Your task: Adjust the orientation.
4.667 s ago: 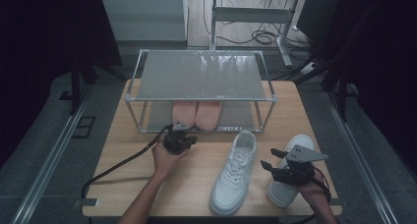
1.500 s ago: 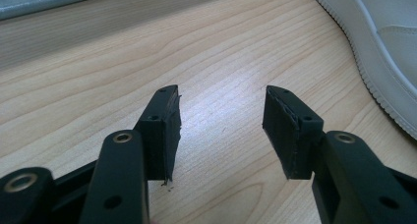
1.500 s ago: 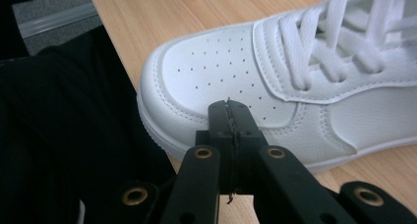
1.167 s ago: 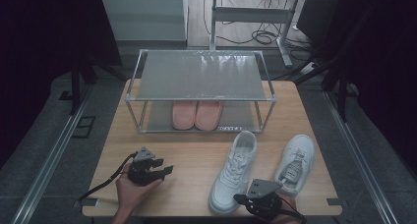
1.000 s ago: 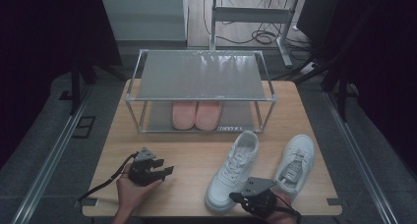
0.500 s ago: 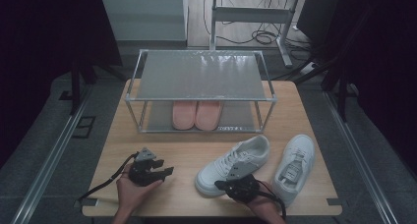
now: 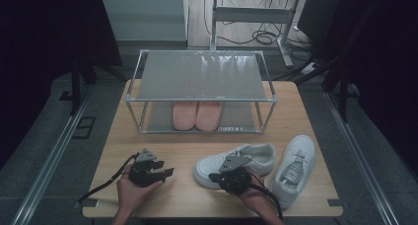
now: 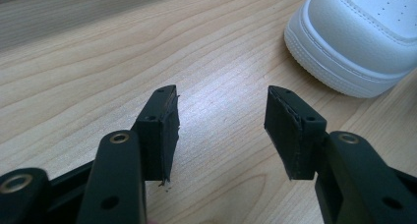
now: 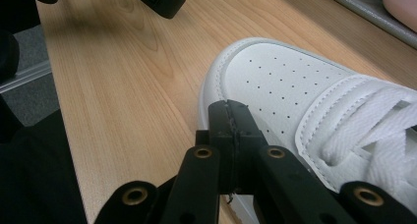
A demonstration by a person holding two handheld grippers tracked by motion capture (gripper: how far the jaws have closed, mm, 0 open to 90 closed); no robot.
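Two white sneakers lie on the wooden table (image 7: 148, 141). The nearer sneaker (image 7: 246, 161) lies crosswise with its toe to the left. The other sneaker (image 7: 296, 168) points away at the right. My right gripper (image 7: 217, 176) is shut with nothing between its jaws. In the right gripper view its tips (image 9: 231, 111) rest against the side of the sneaker's toe (image 9: 275, 81). My left gripper (image 7: 165, 173) is open over bare wood at the front left, its jaws (image 8: 221, 106) apart and holding nothing. The sneaker's toe (image 8: 359, 32) lies just beyond them to the right.
A two-level metal shoe rack (image 7: 199, 74) stands at the back of the table, with a pair of pink slippers (image 7: 197, 115) on its lower shelf. Black cables trail from both grippers toward the front edge. The floor lies dark around the table.
The nearer sneaker has swung from pointing away to lying crosswise, toe to the left. My right gripper has moved left along the front edge with it. The left gripper has barely moved.
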